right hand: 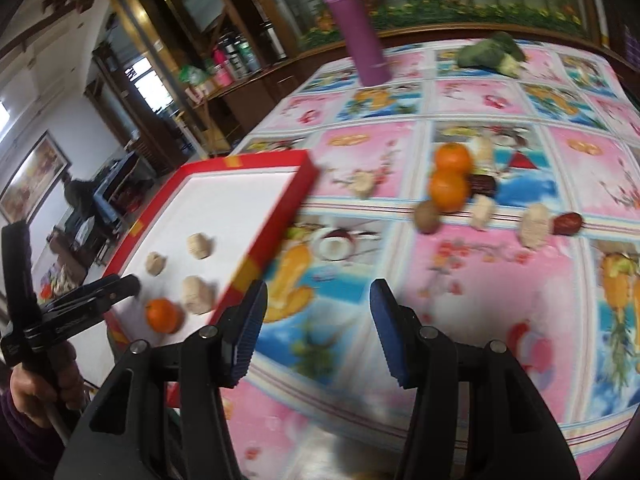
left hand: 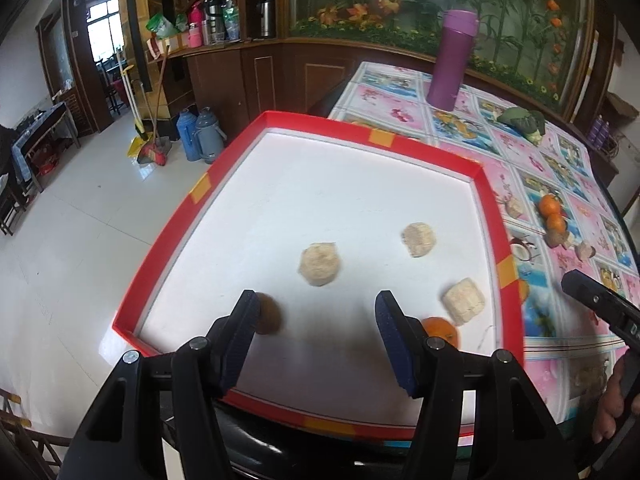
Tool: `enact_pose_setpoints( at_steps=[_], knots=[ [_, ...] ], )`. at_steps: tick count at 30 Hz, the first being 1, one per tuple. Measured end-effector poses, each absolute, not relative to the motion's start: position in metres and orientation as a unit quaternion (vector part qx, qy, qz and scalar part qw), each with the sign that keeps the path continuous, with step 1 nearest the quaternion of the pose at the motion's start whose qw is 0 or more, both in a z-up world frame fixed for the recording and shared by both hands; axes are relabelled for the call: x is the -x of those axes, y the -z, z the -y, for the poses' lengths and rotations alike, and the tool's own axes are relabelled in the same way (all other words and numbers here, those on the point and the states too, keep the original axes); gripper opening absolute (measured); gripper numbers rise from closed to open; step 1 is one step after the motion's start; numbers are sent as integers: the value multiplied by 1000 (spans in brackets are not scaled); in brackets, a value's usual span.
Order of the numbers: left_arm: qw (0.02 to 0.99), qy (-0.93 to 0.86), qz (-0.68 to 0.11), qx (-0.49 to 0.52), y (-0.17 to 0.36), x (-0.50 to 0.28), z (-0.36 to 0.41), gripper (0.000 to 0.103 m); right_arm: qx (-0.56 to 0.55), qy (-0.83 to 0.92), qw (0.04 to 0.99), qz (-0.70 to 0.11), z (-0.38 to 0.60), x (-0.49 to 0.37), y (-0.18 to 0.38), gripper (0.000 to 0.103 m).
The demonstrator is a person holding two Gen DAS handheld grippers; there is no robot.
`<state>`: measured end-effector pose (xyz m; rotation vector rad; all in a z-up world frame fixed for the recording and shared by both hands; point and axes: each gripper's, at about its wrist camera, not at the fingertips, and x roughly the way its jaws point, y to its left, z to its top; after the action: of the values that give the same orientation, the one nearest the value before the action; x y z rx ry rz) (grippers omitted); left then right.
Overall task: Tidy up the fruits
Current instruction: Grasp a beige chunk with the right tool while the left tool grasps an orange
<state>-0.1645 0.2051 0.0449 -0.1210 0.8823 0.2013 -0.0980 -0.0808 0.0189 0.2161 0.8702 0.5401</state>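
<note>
The left gripper (left hand: 316, 316) hangs over the near edge of the red-rimmed tray (left hand: 490, 200), its jaws spread wide and holding nothing; in the tray lie three pale peeled pieces (left hand: 320, 264), a brown kiwi (left hand: 267, 315) just beside the left finger and an orange (left hand: 440, 330) by the near right corner. The right gripper (right hand: 318, 304) hovers over the desk's flowered cloth (right hand: 480, 300) right of the tray, jaws likewise wide apart and empty. Farther along the desk sit two oranges (right hand: 450, 178), touching, with a kiwi (right hand: 427, 216), pale pieces and dark red fruits around them.
</note>
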Motion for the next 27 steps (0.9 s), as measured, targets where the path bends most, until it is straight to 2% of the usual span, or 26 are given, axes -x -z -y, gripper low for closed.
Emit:
enact_pose_setpoints(
  at_steps=[15,22,27],
  knots=[
    [904,21,-425,-32,-67,136,-95,65,-154,-179,875,-422,189,74,-10,56],
    [896,42,-440,-43,-62,121,-67,65,-131,-212,875,-415,171,72,-13,56],
    [893,47,-443,-54,-60,115,-55,66,-130,-171,880,-424,178,59,-8,56]
  ],
)
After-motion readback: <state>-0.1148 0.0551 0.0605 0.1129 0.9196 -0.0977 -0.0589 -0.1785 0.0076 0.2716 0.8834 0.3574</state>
